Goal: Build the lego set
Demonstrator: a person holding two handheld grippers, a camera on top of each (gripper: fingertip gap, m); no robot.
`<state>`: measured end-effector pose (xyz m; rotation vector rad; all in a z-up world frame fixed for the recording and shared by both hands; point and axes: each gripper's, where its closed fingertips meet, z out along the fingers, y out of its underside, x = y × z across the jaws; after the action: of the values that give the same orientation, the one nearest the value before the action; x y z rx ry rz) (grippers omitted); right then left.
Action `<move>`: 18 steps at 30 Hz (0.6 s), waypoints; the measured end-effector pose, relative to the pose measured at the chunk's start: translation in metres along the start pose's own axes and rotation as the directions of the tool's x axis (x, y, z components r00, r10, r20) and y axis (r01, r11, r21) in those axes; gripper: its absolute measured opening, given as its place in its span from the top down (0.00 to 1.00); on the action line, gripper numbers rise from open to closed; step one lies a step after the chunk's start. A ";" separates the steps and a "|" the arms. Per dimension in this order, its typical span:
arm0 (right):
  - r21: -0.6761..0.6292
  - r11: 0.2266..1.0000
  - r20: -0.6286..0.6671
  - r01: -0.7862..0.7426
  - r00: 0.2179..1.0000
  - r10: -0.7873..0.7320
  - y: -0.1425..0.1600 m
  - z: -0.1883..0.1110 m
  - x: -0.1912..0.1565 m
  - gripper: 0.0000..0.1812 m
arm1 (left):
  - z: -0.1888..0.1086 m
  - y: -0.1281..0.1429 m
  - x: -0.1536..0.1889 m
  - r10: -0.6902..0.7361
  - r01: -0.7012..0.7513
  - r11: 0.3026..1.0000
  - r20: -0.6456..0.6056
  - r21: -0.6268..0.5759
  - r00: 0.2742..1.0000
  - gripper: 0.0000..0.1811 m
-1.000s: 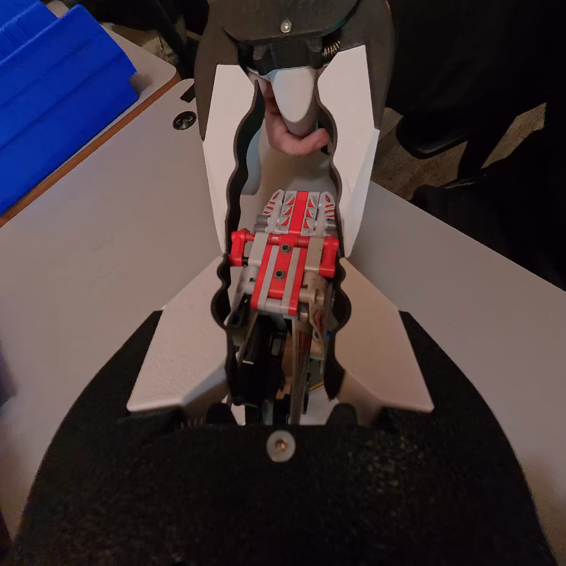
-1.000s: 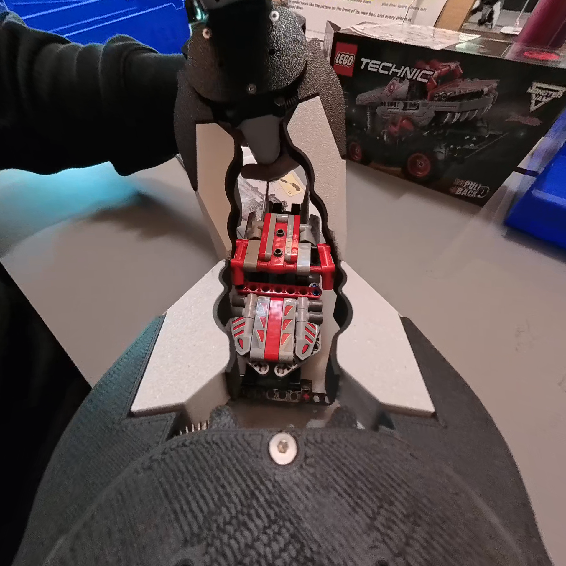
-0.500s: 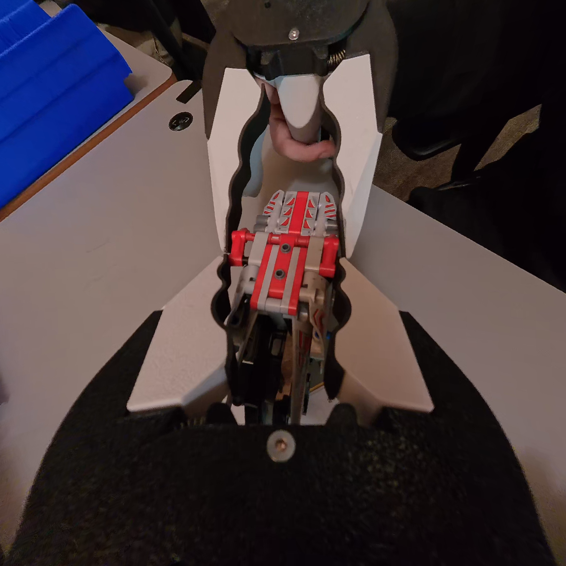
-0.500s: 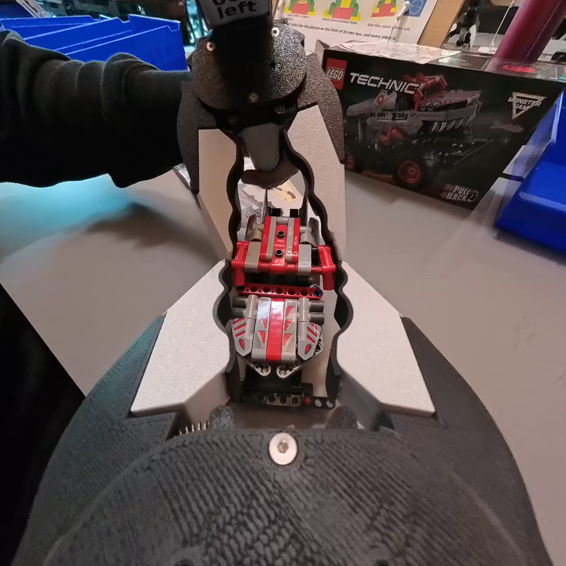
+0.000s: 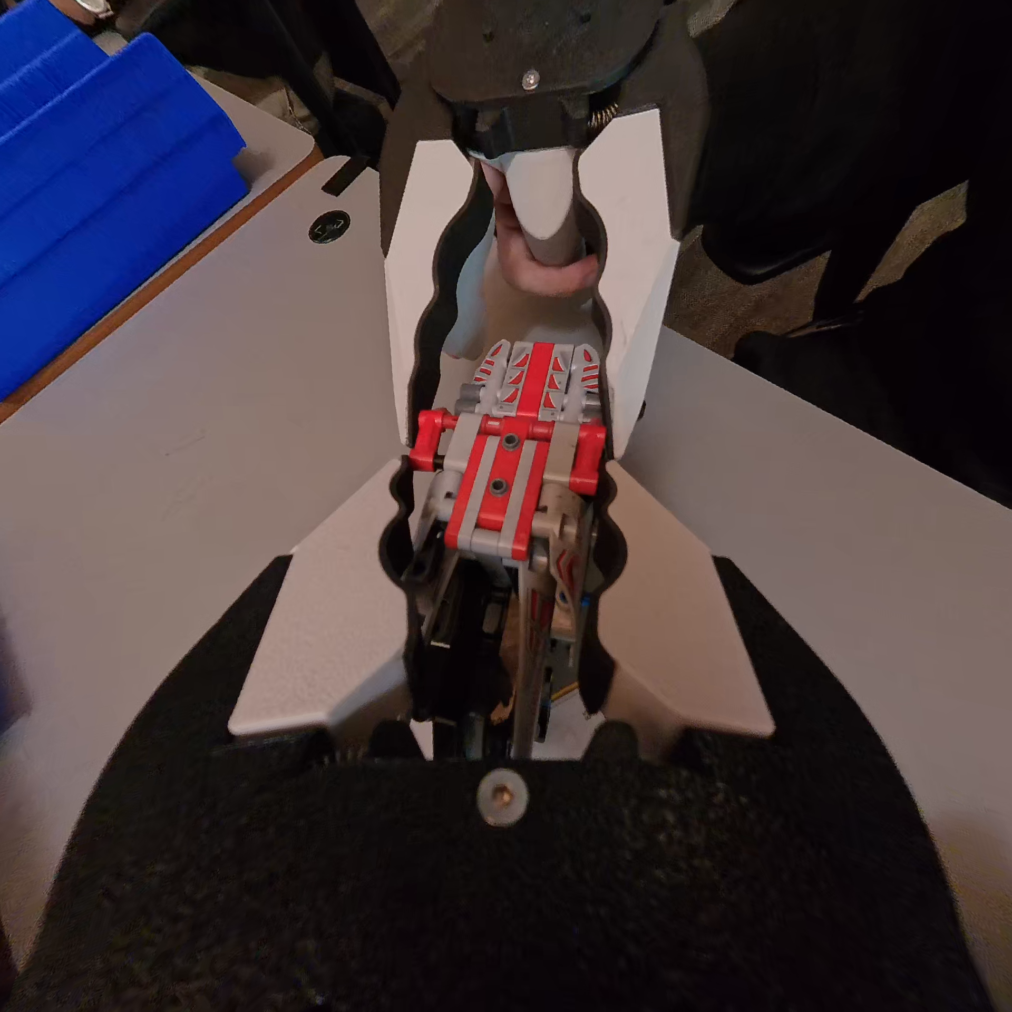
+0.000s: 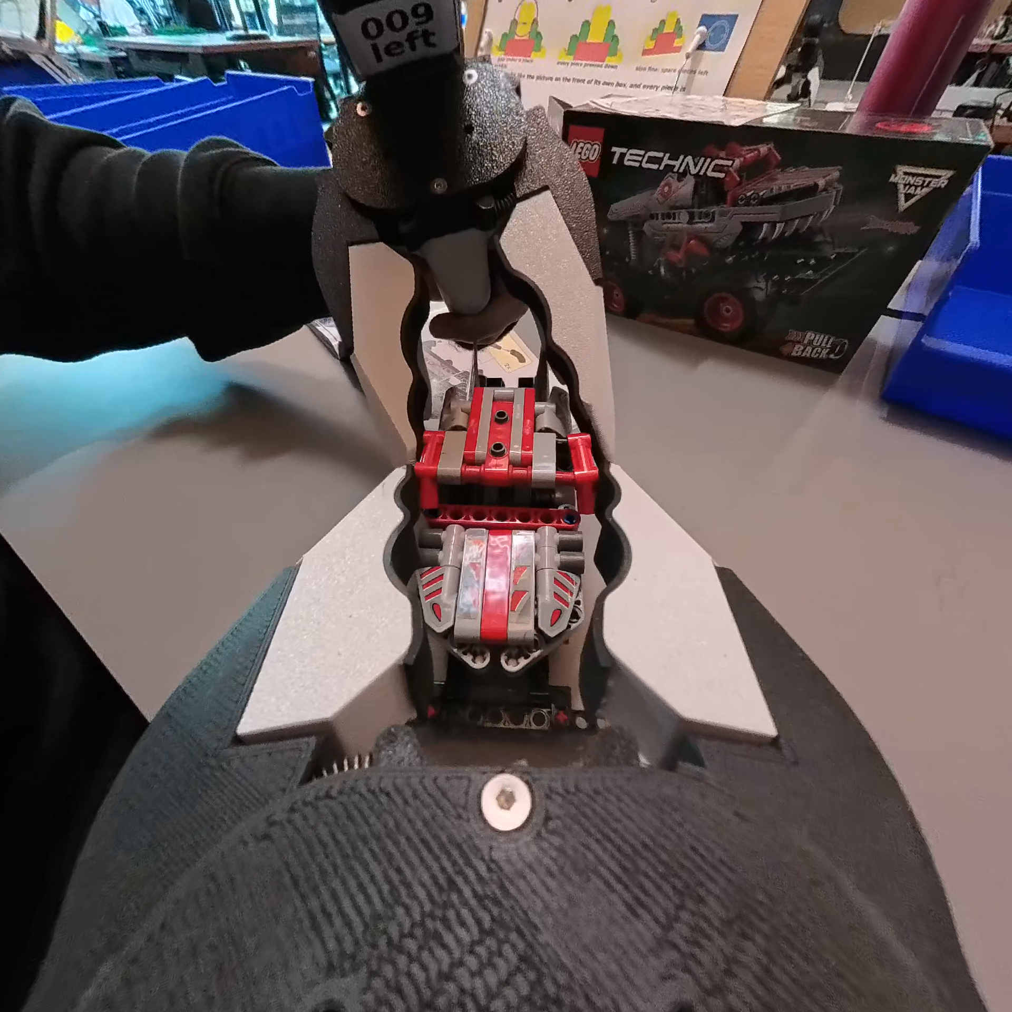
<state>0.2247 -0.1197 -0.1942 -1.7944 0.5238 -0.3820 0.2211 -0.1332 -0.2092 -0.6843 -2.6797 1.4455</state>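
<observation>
A red and grey lego truck body (image 5: 509,482) is held between both grippers above the grey table (image 5: 191,438). My left gripper (image 5: 504,465) is shut on its rear part, fingers pressed on the red side pieces. My right gripper (image 6: 504,482) faces it from the other end and is shut on the same model (image 6: 498,575), at the hood with the red stripe. The fingertips of the two grippers meet at the model's middle. A person's hand (image 5: 542,268) holds the right gripper's handle. The model's underside is hidden.
The lego set's box (image 6: 766,219) stands at the far right of the table. Blue bins stand at the left (image 6: 191,115), at the right (image 6: 964,339) and on the neighbouring table (image 5: 98,164). An instruction booklet (image 6: 493,356) lies behind the left gripper. A black sleeve (image 6: 137,246) reaches in from the left. Only a small space, under 4 cm, lies between the two pairs of fingers.
Both grippers keep their hold on the model. The pair has shifted slightly, and the right wrist view has tipped up to show more of the background. The model sits the same between the fingers.
</observation>
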 end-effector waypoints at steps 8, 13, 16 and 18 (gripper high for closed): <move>-0.008 0.997 0.015 -0.073 0.997 0.073 0.001 0.001 0.003 0.64 | 0.000 0.001 -0.003 -0.019 0.019 1.000 0.008 -0.004 1.000 0.65; -0.029 0.997 -0.017 -0.077 0.997 0.077 0.003 -0.001 0.005 0.64 | 0.001 0.001 -0.005 -0.022 0.023 1.000 0.037 -0.008 0.999 0.65; -0.029 0.999 -0.012 -0.037 0.999 0.037 0.003 -0.002 0.002 0.68 | 0.001 0.001 -0.005 -0.014 0.015 1.000 0.047 -0.013 0.999 0.66; -0.024 0.999 -0.009 -0.036 0.999 0.036 0.003 -0.002 0.002 0.68 | 0.001 0.001 -0.005 -0.014 0.014 1.000 0.044 -0.014 0.999 0.67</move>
<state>0.2255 -0.1231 -0.1967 -1.8046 0.5679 -0.3601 0.2263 -0.1351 -0.2093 -0.6409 -2.7242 1.4560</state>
